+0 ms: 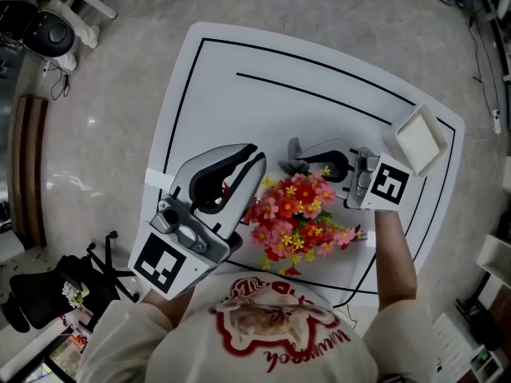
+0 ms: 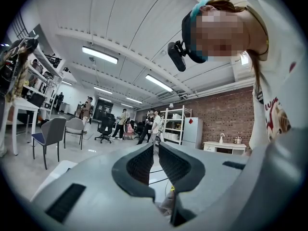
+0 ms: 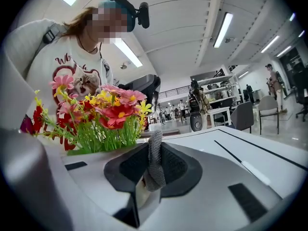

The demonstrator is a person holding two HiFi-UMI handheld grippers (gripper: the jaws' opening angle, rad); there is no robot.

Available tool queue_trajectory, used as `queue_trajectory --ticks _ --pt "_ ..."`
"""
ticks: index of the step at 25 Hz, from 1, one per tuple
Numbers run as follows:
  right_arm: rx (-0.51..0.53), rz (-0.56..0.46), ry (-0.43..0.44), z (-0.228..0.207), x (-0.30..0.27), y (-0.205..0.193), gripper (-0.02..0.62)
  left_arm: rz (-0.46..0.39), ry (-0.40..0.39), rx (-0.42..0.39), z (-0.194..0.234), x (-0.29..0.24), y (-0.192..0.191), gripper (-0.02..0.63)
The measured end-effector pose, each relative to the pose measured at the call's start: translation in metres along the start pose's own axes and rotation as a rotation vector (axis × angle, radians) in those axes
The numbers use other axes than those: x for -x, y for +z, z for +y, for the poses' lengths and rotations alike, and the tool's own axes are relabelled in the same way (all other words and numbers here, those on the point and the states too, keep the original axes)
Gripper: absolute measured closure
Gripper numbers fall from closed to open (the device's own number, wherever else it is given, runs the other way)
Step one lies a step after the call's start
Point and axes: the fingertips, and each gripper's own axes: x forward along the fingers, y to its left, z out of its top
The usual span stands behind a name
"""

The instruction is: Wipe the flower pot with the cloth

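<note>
**Left gripper** [image 1: 254, 159]: fingers [image 2: 137, 165] pressed nearly together, only a thin slit between the pads. Nothing is pinched. Table lines show through the slit in the left gripper view. Its cube bears a black-and-white square marker with no readable writing. A small pinkish patch below the pads is too blurred to identify.

**Shirt** [image 1: 271, 325]: white, with a red cat print. The lettering is upside down and not readable in the head view. In the right gripper view only "Wh" can be read, and the flowers cut off the rest.

**Flowers** [image 1: 299, 214]: pink, red and yellow blooms on green stems. They stand between the two grippers, just right of the left fingers and just short of the right fingertips on the person's side.

**Pot**: under the blooms. They hide it in the head view, and the gripper body hides it in the right gripper view, so its colour and any label cannot be told.

**Cloth** [image 3: 155, 170]: grey knit. It is pinched between the right fingers, with a strip standing up past the pads, and lies near the blooms, though contact cannot be judged.

**Right gripper** [image 1: 294, 156]: fingers closed on the cloth. Its cube carries a square marker only.

**Tray** [image 1: 421, 140]: white and square, well apart from both sets of fingers, near the far right corner of the table [image 1: 239, 78].
</note>
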Motion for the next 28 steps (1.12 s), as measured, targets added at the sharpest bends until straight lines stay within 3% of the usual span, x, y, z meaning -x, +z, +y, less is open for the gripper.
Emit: queue_trajectory --ticks 11,28 --pt "-0.015 0.036 -0.025 0.000 0.008 -0.007 0.531 -0.004 0.003 -0.014 -0.002 0.007 0.005 0.568" --pt "-0.009 0.032 -0.180 0.014 0.037 -0.015 0.531 -0.032 -0.006 -0.043 -0.019 0.023 0.020 0.568"
